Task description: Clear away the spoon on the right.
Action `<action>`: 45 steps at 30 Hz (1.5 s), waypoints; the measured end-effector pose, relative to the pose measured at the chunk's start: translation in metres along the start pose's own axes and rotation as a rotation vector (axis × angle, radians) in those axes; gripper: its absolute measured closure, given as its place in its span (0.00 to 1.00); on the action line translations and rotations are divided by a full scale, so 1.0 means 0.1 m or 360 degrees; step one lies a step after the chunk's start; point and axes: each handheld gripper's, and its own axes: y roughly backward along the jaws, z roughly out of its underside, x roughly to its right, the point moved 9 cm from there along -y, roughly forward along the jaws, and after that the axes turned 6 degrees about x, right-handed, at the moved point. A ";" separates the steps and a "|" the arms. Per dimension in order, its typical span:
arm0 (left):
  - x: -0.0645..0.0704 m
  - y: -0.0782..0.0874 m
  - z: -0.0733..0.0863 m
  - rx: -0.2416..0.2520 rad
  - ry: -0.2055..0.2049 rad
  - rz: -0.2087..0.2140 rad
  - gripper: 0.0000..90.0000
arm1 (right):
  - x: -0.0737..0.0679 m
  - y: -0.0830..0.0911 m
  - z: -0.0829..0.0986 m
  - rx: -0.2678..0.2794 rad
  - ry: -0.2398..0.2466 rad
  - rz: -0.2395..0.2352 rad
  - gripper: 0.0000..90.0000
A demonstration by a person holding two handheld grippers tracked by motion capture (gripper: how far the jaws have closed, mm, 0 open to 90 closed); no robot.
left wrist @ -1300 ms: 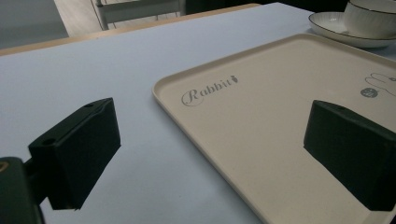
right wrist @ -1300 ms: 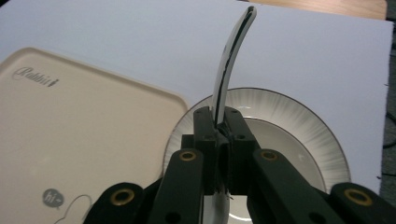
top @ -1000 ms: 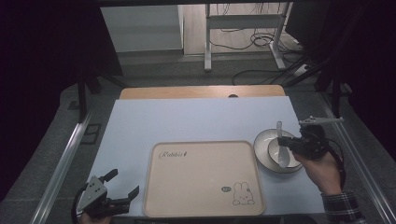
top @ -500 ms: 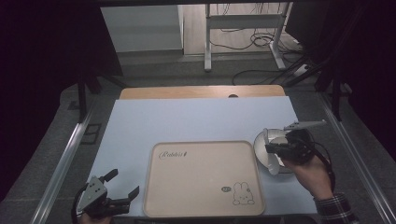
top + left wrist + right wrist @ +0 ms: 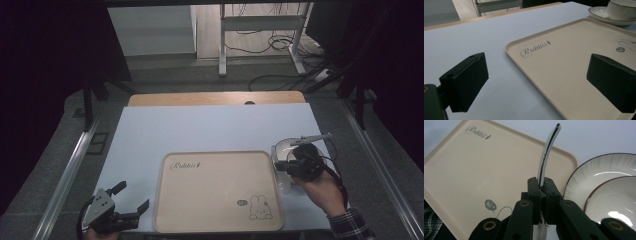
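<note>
The spoon [image 5: 547, 152], white with a dark edge line, is clamped edge-on between the jaws of the right tongs [image 5: 540, 188], its handle rising toward the top centre of the right gripper view and curving slightly right. In that view it stands over the right edge of the cream tray [image 5: 474, 170], with the white saucer [image 5: 586, 172] and the cup [image 5: 614, 200] on it at the right of the frame. In the high view the right tongs [image 5: 284, 166] sit right of centre in the lower half of the frame, over the saucer [image 5: 278, 150] just beside the tray's right rim [image 5: 272, 175]; whether the spoon touches anything below cannot be told.

The left tongs [image 5: 131, 199] rest at the lower left of the high view, on the pale blue counter [image 5: 200, 130], near the tray's left edge. Their jaws stand wide apart with nothing between them; in the left gripper view the left tongs [image 5: 537, 82] frame the "Rabbit" lettering on the tray [image 5: 564, 65], with the cup [image 5: 622, 8] and saucer [image 5: 599, 15] in the upper right corner.
</note>
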 end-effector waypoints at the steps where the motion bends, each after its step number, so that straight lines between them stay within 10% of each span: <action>1: 0.00 0.00 0.00 0.0000 0.0000 0.0000 0.04 | -0.01 -0.02 0.01 -0.0006 0.0007 0.0000 0.96; 45: 0.00 0.00 0.00 -0.0001 -0.0001 0.0001 0.04 | -0.14 -0.58 0.46 -0.0187 0.0031 -0.0005 0.95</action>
